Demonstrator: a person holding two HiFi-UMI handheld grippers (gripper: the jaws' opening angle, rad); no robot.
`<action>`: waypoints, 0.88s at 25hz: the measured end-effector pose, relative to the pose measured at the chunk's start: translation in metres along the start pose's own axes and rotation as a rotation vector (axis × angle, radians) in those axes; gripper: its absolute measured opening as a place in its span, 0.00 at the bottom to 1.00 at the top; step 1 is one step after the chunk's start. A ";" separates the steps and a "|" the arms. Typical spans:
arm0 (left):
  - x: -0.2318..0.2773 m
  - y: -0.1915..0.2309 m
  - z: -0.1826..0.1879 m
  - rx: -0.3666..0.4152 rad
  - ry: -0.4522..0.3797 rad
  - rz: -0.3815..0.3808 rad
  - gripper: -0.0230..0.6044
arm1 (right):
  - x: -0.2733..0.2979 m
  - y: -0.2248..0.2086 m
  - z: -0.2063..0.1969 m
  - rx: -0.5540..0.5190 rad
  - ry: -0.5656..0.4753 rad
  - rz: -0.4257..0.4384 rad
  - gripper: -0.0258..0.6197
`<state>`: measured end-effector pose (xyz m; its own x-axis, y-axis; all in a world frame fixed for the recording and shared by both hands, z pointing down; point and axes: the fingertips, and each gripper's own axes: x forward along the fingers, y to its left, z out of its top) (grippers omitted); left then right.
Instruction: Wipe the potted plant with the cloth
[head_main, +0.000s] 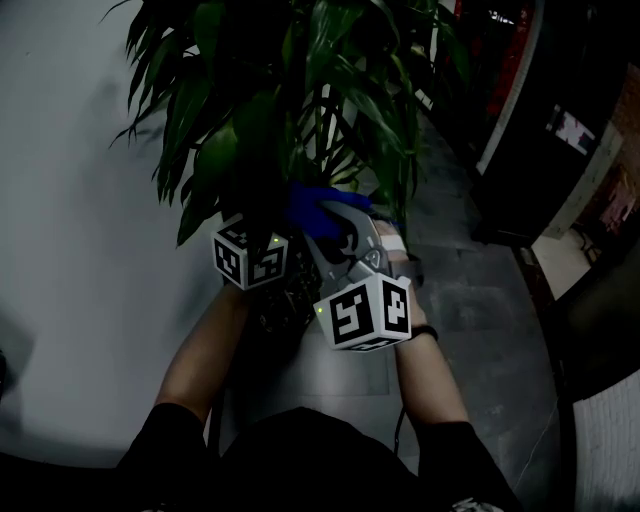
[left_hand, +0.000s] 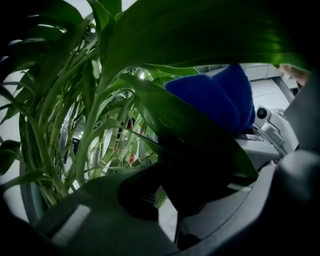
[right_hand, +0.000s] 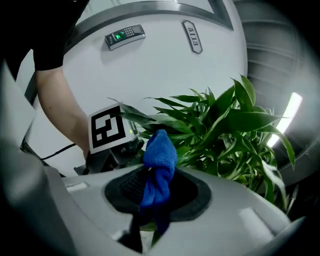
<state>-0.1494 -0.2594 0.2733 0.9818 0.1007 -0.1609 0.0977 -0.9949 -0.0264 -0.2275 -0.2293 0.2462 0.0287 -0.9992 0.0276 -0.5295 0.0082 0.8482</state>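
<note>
Gripping: right tool clamps 1 blue cloth | left tool pinches 1 leaf | 1 potted plant

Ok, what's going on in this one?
A person is working on the potted plant with a gripper in each hand. The right claw is shut on a bunched blue cloth, held up against the foliage. The left claw looks closed on a broad leaf, and the cloth sits just behind that leaf. Both grippers are close together, low in the plant, next to a white wall.
</note>
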 end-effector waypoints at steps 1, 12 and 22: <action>0.000 0.000 -0.001 -0.005 -0.003 0.002 0.05 | -0.001 0.002 -0.001 0.011 -0.003 0.009 0.21; -0.009 0.005 -0.008 -0.038 -0.058 0.064 0.05 | -0.013 0.026 -0.013 0.056 -0.009 0.054 0.21; -0.028 0.004 -0.027 -0.041 -0.078 0.151 0.05 | -0.025 0.053 -0.027 0.046 -0.007 0.092 0.21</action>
<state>-0.1725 -0.2662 0.3045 0.9703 -0.0515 -0.2362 -0.0424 -0.9982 0.0434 -0.2339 -0.2026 0.3050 -0.0276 -0.9946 0.0999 -0.5682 0.0979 0.8170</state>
